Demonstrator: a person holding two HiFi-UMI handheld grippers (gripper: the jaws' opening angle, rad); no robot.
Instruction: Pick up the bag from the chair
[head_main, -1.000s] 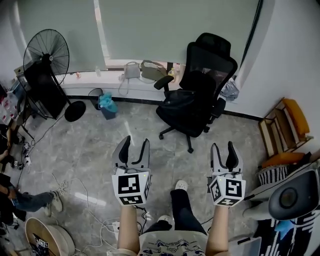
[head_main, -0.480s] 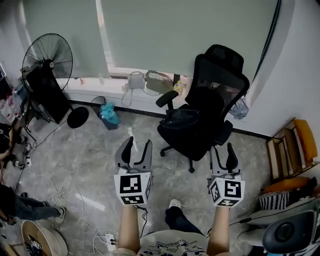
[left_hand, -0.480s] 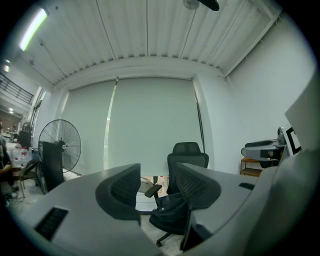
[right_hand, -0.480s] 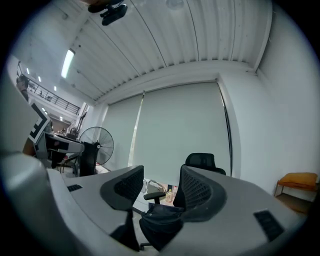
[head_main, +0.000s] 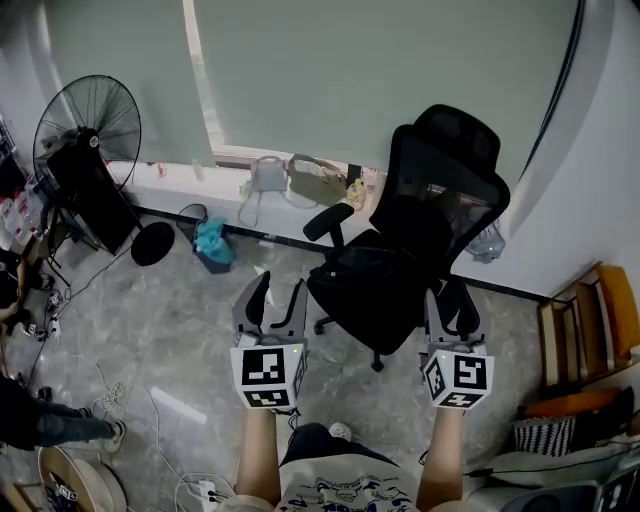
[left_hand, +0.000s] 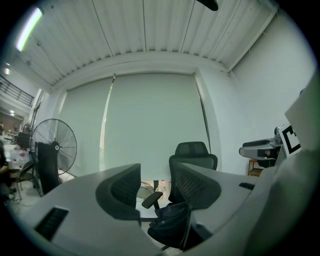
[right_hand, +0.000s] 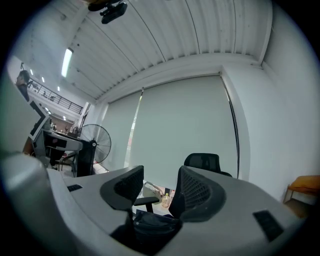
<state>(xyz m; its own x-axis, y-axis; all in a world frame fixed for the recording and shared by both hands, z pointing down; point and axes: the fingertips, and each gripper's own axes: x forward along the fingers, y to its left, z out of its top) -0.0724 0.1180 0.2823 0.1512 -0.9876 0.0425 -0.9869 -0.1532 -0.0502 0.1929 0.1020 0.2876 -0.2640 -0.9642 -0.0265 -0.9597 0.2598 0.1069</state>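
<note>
A black bag (head_main: 372, 272) lies slumped on the seat of a black mesh office chair (head_main: 445, 180) by the window. My left gripper (head_main: 276, 296) is held open over the floor, just left of the seat's front. On the other side my right gripper (head_main: 451, 304) is open beside the seat's right edge. Neither touches the bag. In the left gripper view the bag (left_hand: 170, 222) shows low between the open jaws of the left gripper (left_hand: 157, 187). The right gripper view has the bag (right_hand: 154, 223) under the spread jaws of the right gripper (right_hand: 159, 192).
A standing fan (head_main: 87, 128) and a dark cabinet are at the left. A bin with a teal liner (head_main: 211, 242) stands below the windowsill, which holds small bags (head_main: 318, 180) and bottles. Wooden shelves (head_main: 598, 322) are at the right. Cables and a spool (head_main: 72, 482) lie on the floor.
The view has closed in on the chair, which now sits nearer and between the two grippers. Both grippers stay open and level.
</note>
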